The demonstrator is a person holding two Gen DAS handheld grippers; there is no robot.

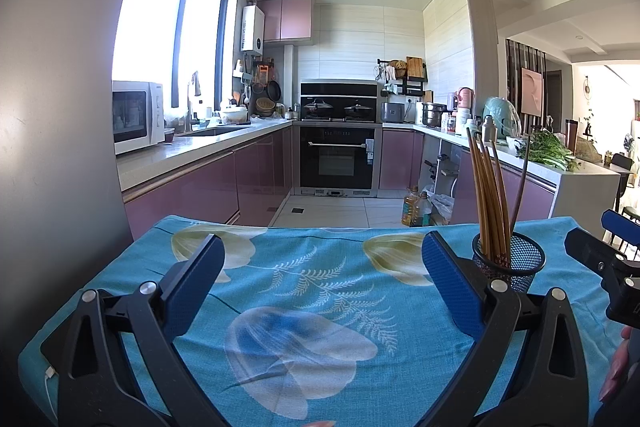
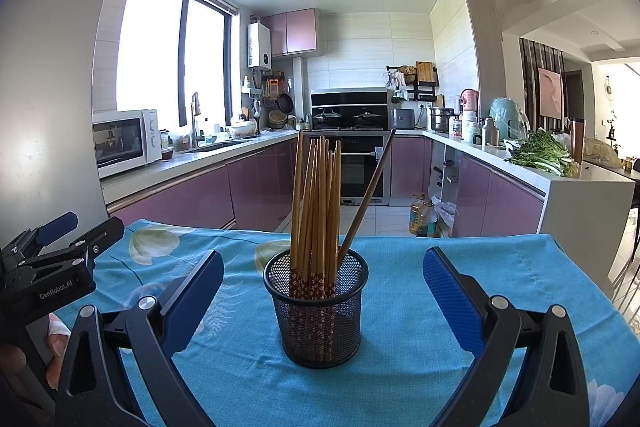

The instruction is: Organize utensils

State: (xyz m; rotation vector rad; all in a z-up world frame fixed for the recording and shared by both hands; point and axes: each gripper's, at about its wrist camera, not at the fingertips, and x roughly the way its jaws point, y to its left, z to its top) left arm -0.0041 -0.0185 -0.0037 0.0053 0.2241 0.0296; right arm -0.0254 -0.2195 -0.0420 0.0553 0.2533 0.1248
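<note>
A black mesh cup [image 2: 318, 311] stands upright on the blue flowered cloth [image 2: 400, 267]. It holds several wooden chopsticks [image 2: 316, 211] upright and one darker chopstick [image 2: 366, 197] leaning right. My right gripper [image 2: 323, 289] is open and empty, its blue pads either side of the cup and apart from it. My left gripper [image 1: 322, 275] is open and empty over bare cloth [image 1: 304, 291], left of the cup [image 1: 510, 261]. The right gripper also shows at the right edge of the left wrist view [image 1: 608, 251], and the left gripper at the left edge of the right wrist view [image 2: 60, 239].
The cloth-covered table ends at a far edge [image 2: 320, 233] before the kitchen floor. A grey wall or fridge side [image 1: 60, 107] stands close on the left. Pink cabinets, an oven [image 1: 338, 157] and oil bottles [image 1: 418, 209] lie beyond.
</note>
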